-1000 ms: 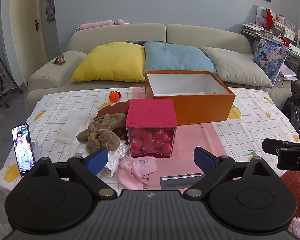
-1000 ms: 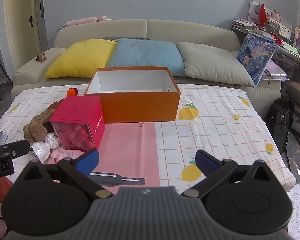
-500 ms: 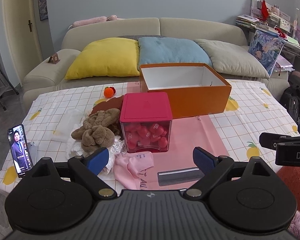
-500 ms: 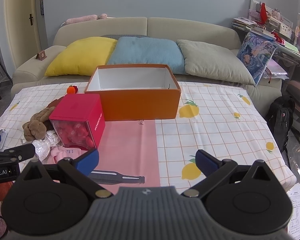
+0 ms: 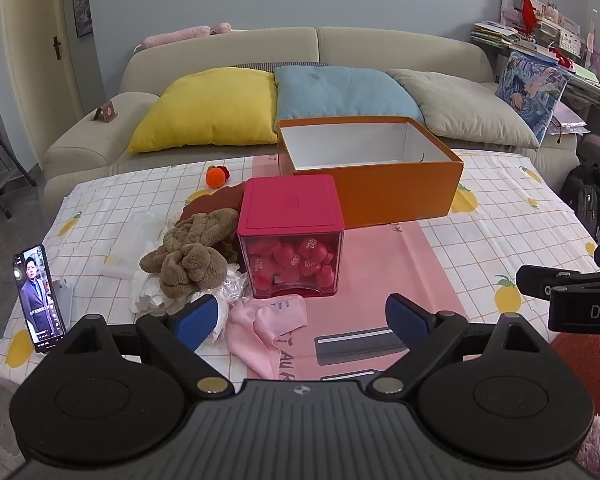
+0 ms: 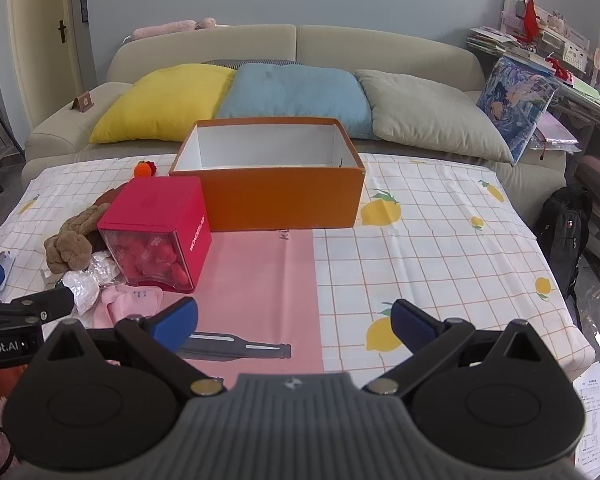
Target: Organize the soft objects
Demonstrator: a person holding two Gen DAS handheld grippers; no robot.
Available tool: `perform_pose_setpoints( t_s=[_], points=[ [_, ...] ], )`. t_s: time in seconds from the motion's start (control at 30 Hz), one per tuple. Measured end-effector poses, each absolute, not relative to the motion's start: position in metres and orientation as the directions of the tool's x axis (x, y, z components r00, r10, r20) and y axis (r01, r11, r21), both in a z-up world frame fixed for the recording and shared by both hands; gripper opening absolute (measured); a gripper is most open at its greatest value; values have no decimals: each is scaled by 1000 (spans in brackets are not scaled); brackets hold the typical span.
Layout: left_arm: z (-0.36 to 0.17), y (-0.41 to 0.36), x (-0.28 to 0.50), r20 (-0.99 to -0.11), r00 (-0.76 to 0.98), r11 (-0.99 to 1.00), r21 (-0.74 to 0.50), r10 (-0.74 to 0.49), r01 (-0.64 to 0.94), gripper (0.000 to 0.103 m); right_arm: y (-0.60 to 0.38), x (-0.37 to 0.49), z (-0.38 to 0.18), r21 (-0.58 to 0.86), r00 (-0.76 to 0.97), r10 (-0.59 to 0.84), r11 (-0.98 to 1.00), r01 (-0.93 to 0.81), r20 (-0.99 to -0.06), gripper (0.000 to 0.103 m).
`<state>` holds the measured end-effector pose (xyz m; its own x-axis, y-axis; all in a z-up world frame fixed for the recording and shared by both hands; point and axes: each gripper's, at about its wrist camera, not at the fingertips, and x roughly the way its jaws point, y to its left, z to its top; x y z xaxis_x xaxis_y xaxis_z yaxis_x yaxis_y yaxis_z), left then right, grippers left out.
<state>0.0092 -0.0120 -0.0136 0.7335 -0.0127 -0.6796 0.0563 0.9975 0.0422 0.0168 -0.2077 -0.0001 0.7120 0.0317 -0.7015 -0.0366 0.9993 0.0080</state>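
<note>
- Your left gripper (image 5: 304, 316) hangs over the near edge of the table (image 5: 500, 216), blue-padded fingers (image 5: 196, 320) spread wide with nothing between them.
- Your right gripper (image 6: 294, 320) is likewise wide open and empty, poised above the pink strip of the tablecloth (image 6: 260, 264).
- The soft things lie in a heap at 10 o'clock from your left gripper: a brown plush toy (image 5: 192, 256), crumpled clear plastic (image 5: 234, 280) just beneath it, and a dark red-brown cloth (image 5: 216, 200) behind.
- A pink cloth (image 5: 266, 328) lies at the near edge of the heap, just ahead of your left gripper's left finger and touching the front of the red-lidded clear box (image 5: 292, 236).
- That box, filled with small red pieces, stands at 12 o'clock from your left gripper, against the right side of the heap.
- An open orange box (image 5: 380, 176) with a white interior sits behind it, at 1 o'clock; its inside shows only bare white walls.
- A small orange knitted ball (image 5: 216, 176) rests alone toward the far edge, at 11 o'clock, apart from the heap.
- A phone (image 5: 38, 298) stands upright at 9 o'clock on the table's left edge, screen lit.
- Beyond the table, a sofa (image 5: 340, 48) carries yellow, blue and grey cushions.
</note>
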Motion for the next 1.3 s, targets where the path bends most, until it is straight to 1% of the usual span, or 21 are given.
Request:
perform_pose_setpoints(
  t_s=[1.3],
  points=[
    [-21,-12,12,-704,710,997,34,-22,64,103,-209,22,-8,11,687,29,999,-30,-726,100]
  ],
)
